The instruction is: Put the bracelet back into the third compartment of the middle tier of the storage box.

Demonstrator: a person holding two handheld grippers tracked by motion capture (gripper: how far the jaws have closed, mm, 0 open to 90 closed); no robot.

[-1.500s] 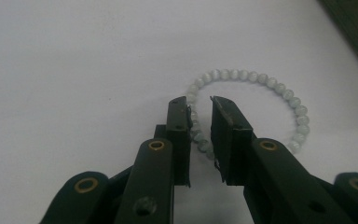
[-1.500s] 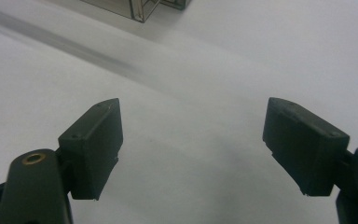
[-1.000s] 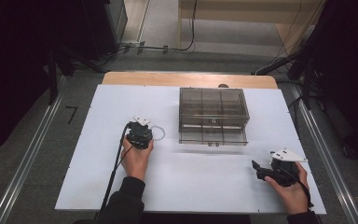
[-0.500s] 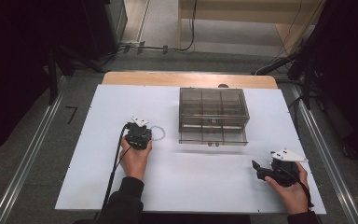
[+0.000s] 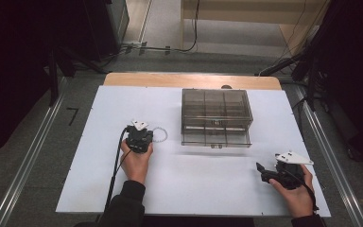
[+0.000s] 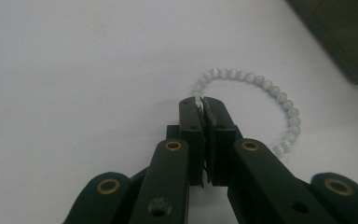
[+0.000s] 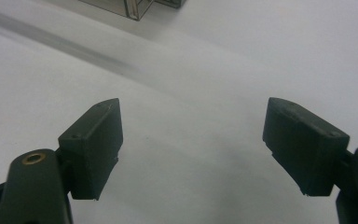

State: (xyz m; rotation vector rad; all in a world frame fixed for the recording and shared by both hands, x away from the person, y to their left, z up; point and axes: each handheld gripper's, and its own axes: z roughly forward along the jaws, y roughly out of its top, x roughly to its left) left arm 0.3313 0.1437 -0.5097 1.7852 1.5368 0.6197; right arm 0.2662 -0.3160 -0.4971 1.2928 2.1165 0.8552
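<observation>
A ring of pale white beads, a bracelet [image 6: 279,98], lies on the white table [image 5: 208,179] left of a smoky clear plastic drawer box [image 5: 216,116]. My left gripper [image 6: 199,101] is shut on the bracelet's near side, pinching a bead between its jaw tips. From above, the left gripper [image 5: 140,135] sits right beside the bracelet [image 5: 161,133]. My right gripper [image 5: 261,169] rests near the table's front right corner, and in its own view the right gripper [image 7: 193,140] stands open over bare table.
A corner of the drawer box [image 7: 135,7] shows at the top of the right gripper view. The box's dark edge [image 6: 340,42] lies just right of the bracelet. A wooden strip [image 5: 194,80] borders the table's far edge.
The left gripper has edged slightly forward onto the bracelet. The right gripper has stayed in place.
</observation>
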